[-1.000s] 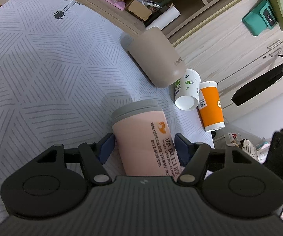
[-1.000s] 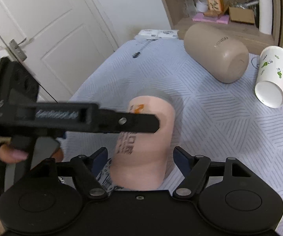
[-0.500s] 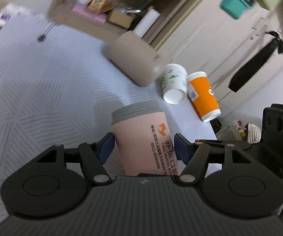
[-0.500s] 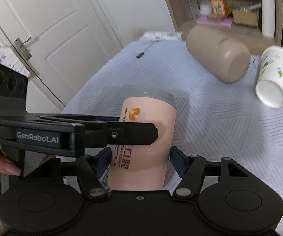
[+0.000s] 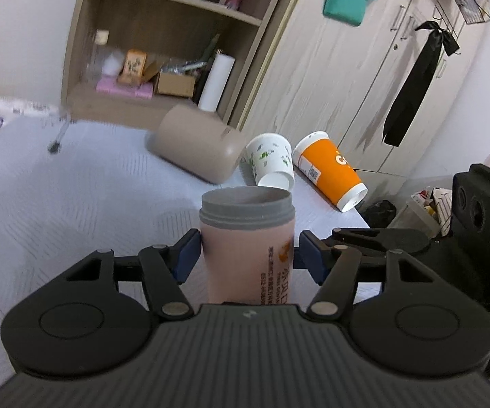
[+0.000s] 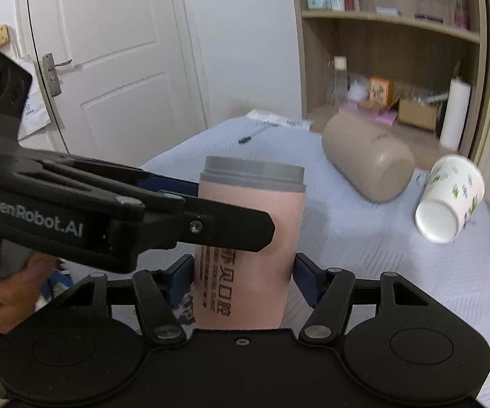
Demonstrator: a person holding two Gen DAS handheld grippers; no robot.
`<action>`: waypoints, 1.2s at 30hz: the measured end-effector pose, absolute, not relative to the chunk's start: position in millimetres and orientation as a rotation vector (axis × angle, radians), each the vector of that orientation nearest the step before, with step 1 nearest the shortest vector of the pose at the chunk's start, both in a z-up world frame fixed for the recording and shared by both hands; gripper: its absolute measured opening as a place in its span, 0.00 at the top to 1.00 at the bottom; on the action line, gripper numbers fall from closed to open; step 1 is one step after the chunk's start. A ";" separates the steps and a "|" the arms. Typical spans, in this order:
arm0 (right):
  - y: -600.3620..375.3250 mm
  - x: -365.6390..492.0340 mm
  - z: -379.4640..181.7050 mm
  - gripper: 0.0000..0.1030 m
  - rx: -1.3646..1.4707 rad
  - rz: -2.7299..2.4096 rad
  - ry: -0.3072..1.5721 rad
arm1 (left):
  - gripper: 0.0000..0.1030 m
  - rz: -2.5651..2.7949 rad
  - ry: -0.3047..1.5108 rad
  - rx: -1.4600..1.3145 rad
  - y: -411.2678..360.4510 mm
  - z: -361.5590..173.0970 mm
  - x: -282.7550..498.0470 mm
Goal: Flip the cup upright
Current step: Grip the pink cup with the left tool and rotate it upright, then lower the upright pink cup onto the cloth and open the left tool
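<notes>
We see the pink cup standing upright between both sets of fingers, grey rim up. Our left gripper pinches its sides; our right gripper seems to clamp it too, though contact there is partly hidden.

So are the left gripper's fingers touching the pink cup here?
Touching. The left wrist view shows the left gripper with its blue pads pressed against both sides of the upright pink cup, with no gap on either side.
</notes>
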State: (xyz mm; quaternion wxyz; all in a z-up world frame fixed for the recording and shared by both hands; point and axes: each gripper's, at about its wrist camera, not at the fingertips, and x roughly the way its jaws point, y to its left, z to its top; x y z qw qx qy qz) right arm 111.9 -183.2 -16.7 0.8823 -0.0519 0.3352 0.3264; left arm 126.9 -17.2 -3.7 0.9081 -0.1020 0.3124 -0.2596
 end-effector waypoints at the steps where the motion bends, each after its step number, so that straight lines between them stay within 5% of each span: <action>1: -182.6 111.9 -16.4 0.34 -0.117 0.671 0.685 | 0.41 -0.535 0.638 -0.202 -17.7 -2.0 126.4; 18: -182.8 134.2 -22.1 0.34 -0.132 0.625 0.492 | 0.42 -0.486 0.469 -0.038 -38.2 5.4 135.7; 36: -185.9 155.0 -31.6 0.34 -0.153 0.654 0.510 | 0.42 -0.507 0.463 -0.071 -37.7 -6.7 149.8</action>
